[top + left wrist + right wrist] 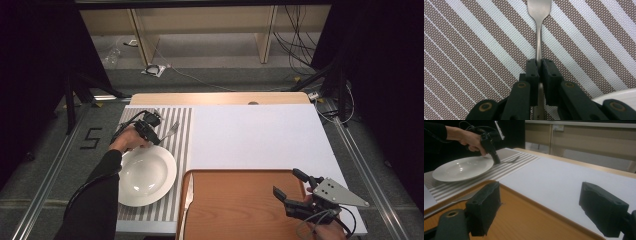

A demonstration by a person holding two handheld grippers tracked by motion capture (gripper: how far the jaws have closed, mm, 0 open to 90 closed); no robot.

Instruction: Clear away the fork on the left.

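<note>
Left gripper view: left gripper (539,68) pinching the handle of a fork (539,37), pads pressed against both sides of the stem, fork lying on the striped placemat (474,50), just beside the white plate (621,96). High view: fork beyond the plate's far rim, on the mat's left part. Right gripper (291,185) spread wide, nothing between the jaws, above the wooden tray (235,210); knife (187,197) along the tray's left edge.

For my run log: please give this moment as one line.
left gripper: shut on fork handle | fork: on striped mat | right gripper: open above tray
</note>
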